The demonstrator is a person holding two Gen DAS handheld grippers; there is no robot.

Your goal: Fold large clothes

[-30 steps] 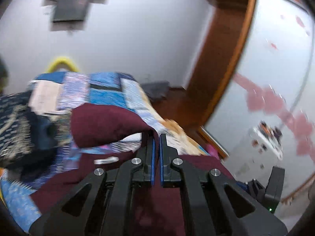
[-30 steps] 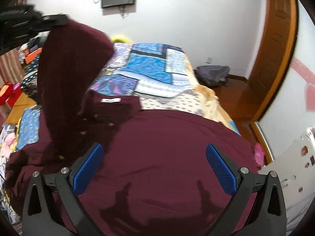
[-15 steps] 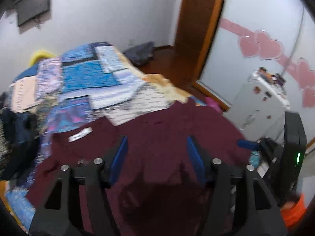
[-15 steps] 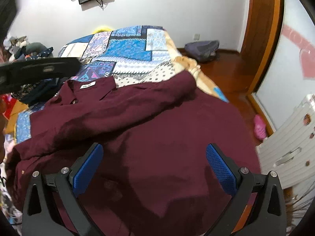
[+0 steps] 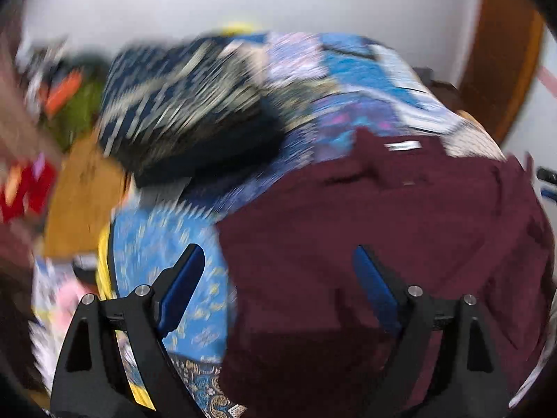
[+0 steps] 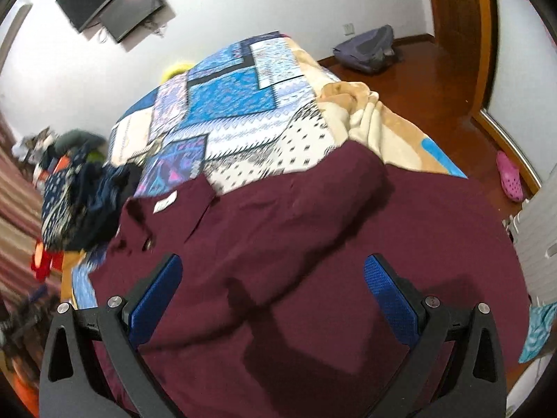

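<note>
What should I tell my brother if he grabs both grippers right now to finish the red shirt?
Left hand-held gripper: jaws opening, nothing between them, above the shirt's edge.
Right hand-held gripper: open, empty, over the shirt.
Shirt lies on the bed, collar toward the far end, one sleeve folded across the body.
Left to do: fold the rest and make it compact.
Dark clothes wait at the side.

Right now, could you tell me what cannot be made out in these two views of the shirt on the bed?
- Left wrist view: motion blur smears the dark patterned clothes pile and the clutter beside the bed.
- Both views: the maroon shirt has its near hem cut off by the frame edge and the tool arms.
- Right wrist view: the collar label is too small to read.
</note>
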